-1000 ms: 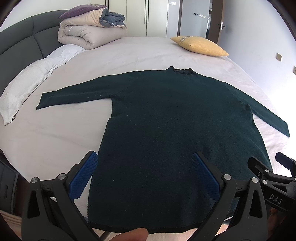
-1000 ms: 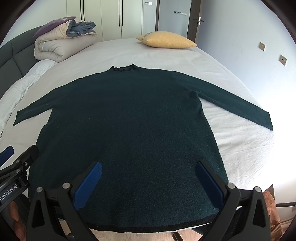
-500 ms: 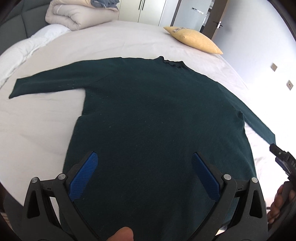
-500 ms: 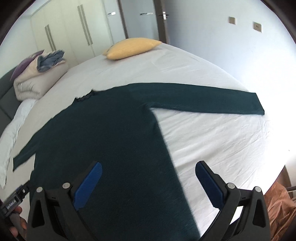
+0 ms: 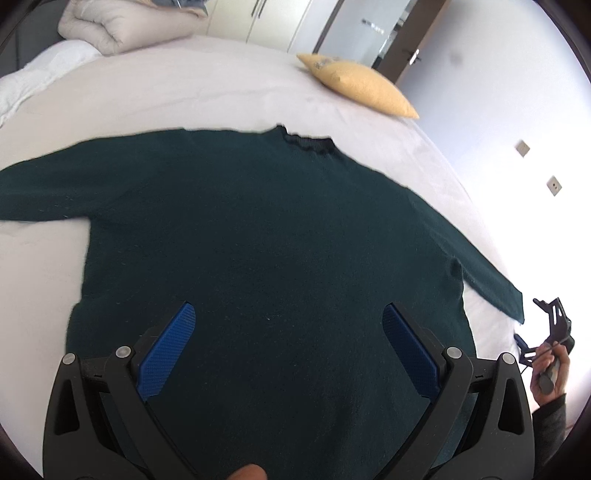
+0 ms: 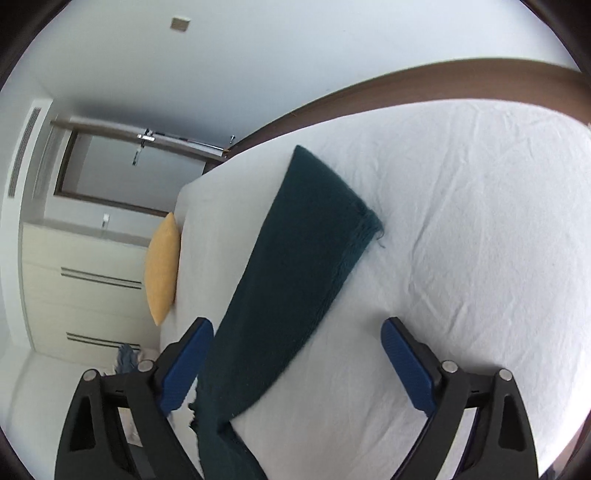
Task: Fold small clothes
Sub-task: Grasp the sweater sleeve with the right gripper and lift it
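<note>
A dark green sweater (image 5: 266,236) is lying flat on the bed (image 5: 177,92), sleeves spread toward the bed's side edges, collar pointing at the far edge. The left tongs (image 5: 284,350) are hanging wide over the sweater's lower body, gripping nothing. The right tongs (image 6: 295,362) are gaping wide too, hovering over the sleeve (image 6: 295,258) near the bed's corner; the cuff is lying on bare sheet, untouched by either blue pad (image 6: 406,365). A yellow pillow (image 5: 358,88) is sitting by the far edge, and a rolled duvet (image 5: 110,26) is resting at the far left corner.
</note>
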The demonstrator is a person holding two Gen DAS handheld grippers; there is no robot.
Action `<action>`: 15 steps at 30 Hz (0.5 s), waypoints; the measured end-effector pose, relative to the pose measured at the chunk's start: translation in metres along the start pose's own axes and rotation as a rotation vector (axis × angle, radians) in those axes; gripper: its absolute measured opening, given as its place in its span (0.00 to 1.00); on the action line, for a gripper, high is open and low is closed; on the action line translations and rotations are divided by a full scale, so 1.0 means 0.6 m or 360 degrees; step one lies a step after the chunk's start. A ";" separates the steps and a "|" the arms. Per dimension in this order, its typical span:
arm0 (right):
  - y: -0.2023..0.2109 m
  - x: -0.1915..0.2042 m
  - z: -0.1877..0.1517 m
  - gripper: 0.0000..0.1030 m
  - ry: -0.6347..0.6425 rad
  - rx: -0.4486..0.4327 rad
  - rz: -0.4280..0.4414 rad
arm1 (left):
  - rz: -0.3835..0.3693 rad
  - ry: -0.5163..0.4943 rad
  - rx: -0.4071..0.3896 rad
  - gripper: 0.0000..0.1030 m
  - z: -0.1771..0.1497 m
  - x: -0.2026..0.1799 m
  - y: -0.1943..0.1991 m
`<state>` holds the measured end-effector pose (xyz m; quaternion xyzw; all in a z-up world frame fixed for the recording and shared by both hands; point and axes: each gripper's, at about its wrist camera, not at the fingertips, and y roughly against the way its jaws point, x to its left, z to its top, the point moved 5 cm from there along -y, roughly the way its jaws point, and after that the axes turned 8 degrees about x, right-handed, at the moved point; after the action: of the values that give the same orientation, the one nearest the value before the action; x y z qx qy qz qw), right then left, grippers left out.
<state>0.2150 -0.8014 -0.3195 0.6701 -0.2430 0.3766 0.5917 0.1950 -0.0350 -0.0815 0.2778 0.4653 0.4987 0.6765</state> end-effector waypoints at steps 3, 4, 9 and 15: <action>-0.007 0.011 0.001 0.91 0.0008 -0.0009 0.0034 | -0.0026 0.0072 0.0068 1.00 0.016 0.004 -0.031; -0.012 0.016 -0.005 0.90 0.0011 -0.0007 0.0035 | -0.0046 0.0079 0.0068 1.00 0.019 0.004 -0.036; -0.037 0.011 0.000 0.75 -0.0049 0.0012 0.0138 | -0.0076 0.0061 0.0085 1.00 0.031 -0.010 -0.066; -0.033 -0.018 0.027 0.38 -0.0147 -0.0069 0.0230 | -0.0070 0.0054 0.0045 1.00 0.052 -0.011 -0.076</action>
<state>0.2273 -0.8148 -0.3404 0.6546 -0.3258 0.3816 0.5655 0.2417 -0.0544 -0.1047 0.2685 0.4897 0.4818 0.6752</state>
